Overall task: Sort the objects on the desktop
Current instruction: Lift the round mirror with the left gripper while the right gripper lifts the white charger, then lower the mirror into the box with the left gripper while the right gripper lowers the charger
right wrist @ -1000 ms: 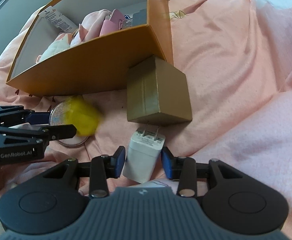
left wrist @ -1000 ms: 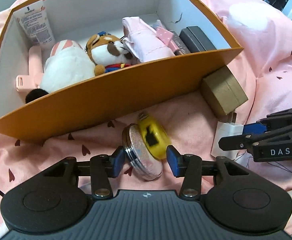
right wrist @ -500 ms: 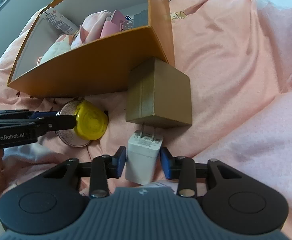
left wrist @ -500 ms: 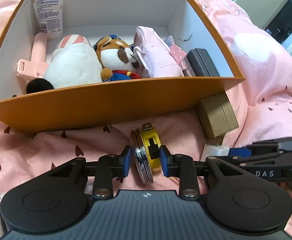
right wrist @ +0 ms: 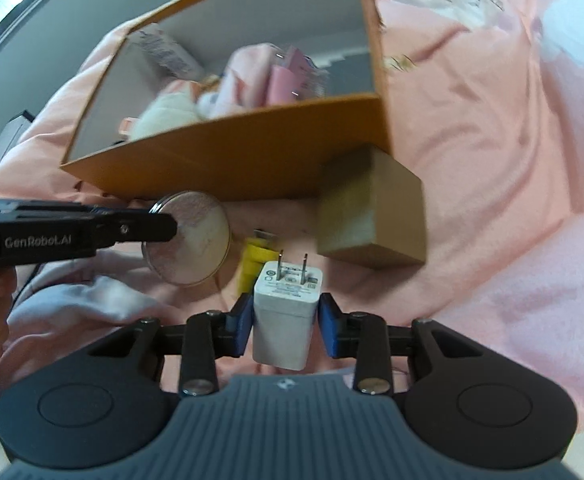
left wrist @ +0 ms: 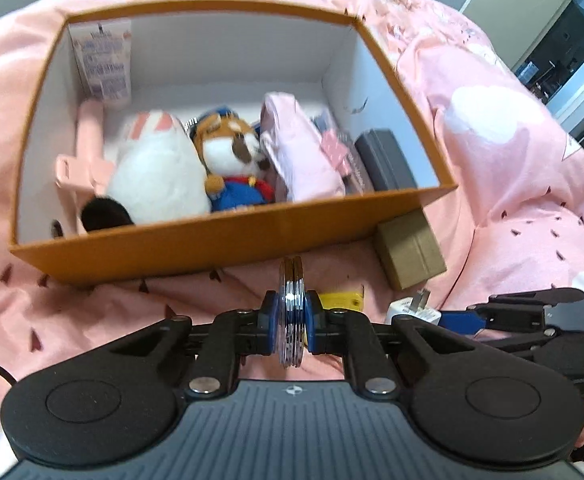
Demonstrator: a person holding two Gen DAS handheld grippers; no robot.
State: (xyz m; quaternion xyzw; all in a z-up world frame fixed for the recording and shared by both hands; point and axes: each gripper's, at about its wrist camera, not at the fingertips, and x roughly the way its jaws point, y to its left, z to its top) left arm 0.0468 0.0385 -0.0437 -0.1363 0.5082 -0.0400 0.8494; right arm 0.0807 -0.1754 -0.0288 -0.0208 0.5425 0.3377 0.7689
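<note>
Item: round compact mirror [left wrist: 291, 312], lower centre of the left-wrist frame, clamped edge-on between the closed pads of the left gripper [left wrist: 291, 322], lifted in front of the orange box [left wrist: 251, 236]. Handling, by judgement: rigid, light, smooth metal rim likely slippery; glass inside probably fragile; best held across the flat faces, as now. Appearance: silver-rimmed disc with pinkish glittered face, seen broadside at centre left in the right-wrist frame [right wrist: 189, 238]. Item: white charger plug [right wrist: 287, 312], prongs forward, gripped at its sides by the right gripper [right wrist: 287, 330], jaws closed onto it. Stiff, light, easy hold. Nearby on the pink bedding [right wrist: 492, 160]: yellow tape measure [right wrist: 253, 268], brown carton [right wrist: 372, 216].
</note>
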